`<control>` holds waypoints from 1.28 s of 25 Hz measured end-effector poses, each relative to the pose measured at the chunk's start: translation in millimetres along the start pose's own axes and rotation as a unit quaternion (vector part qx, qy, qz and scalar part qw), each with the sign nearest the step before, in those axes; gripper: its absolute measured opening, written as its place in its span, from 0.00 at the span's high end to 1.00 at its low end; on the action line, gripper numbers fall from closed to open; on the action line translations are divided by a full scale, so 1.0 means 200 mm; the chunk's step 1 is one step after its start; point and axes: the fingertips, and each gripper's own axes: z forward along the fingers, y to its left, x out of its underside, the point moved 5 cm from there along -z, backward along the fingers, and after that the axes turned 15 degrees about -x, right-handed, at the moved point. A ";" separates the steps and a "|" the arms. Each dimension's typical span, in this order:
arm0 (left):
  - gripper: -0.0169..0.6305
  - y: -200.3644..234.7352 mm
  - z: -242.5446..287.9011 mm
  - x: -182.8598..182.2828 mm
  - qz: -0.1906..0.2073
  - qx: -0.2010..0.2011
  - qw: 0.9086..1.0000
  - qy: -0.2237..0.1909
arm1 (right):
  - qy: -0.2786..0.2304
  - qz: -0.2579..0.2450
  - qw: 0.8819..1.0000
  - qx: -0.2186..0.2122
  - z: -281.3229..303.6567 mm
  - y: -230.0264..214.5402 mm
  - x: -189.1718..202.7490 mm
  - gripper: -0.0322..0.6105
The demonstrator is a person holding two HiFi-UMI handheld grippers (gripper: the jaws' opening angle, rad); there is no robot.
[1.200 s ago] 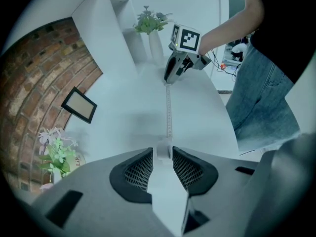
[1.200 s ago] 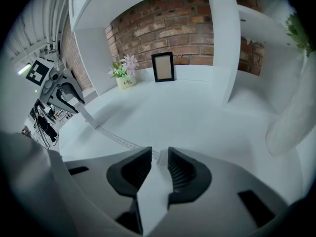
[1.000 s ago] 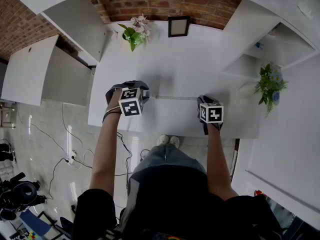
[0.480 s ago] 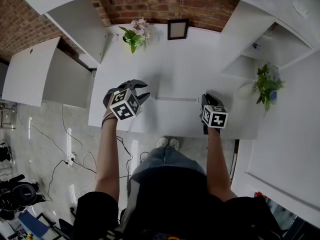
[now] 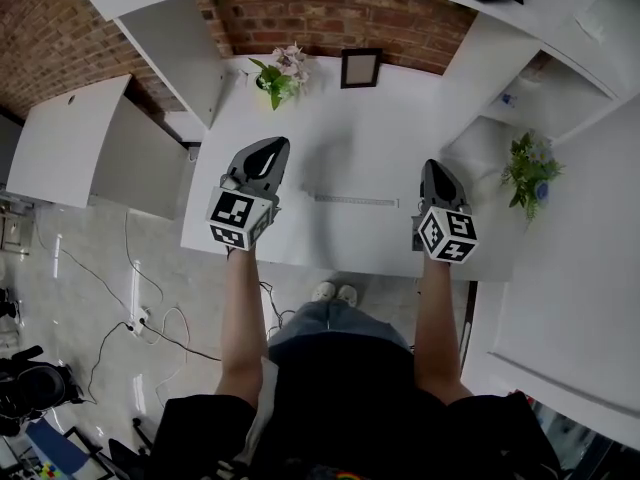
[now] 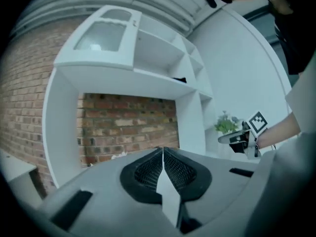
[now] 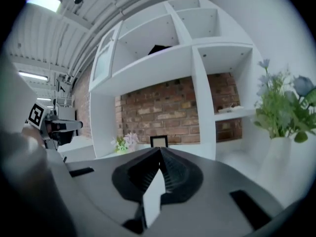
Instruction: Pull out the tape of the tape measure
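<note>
Both grippers have let go and risen off the worktop (image 5: 350, 118); the left gripper (image 5: 268, 148) and right gripper (image 5: 433, 166) are now clenched on nothing; the tape (image 5: 355, 200) lies drawn out between them, so the pull looks finished.

The tape (image 5: 355, 200) lies flat on the white bench (image 5: 340, 128), a thin pale strip stretched out straight. It runs left to right, near the front edge.
</note>
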 end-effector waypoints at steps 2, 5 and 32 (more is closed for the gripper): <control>0.96 0.06 -0.03 -0.03 -0.039 -0.032 0.998 -0.026 | -0.027 -0.007 1.000 0.003 -0.03 0.01 -0.09 0.95; 0.96 0.09 -0.10 -0.04 -0.078 -0.068 0.993 -0.049 | -0.050 -0.020 0.999 0.009 -0.08 0.04 -0.16 0.95; 0.96 0.00 -0.16 -0.09 -0.045 -0.041 0.997 -0.052 | -0.050 -0.032 0.998 0.012 -0.17 0.13 -0.17 0.95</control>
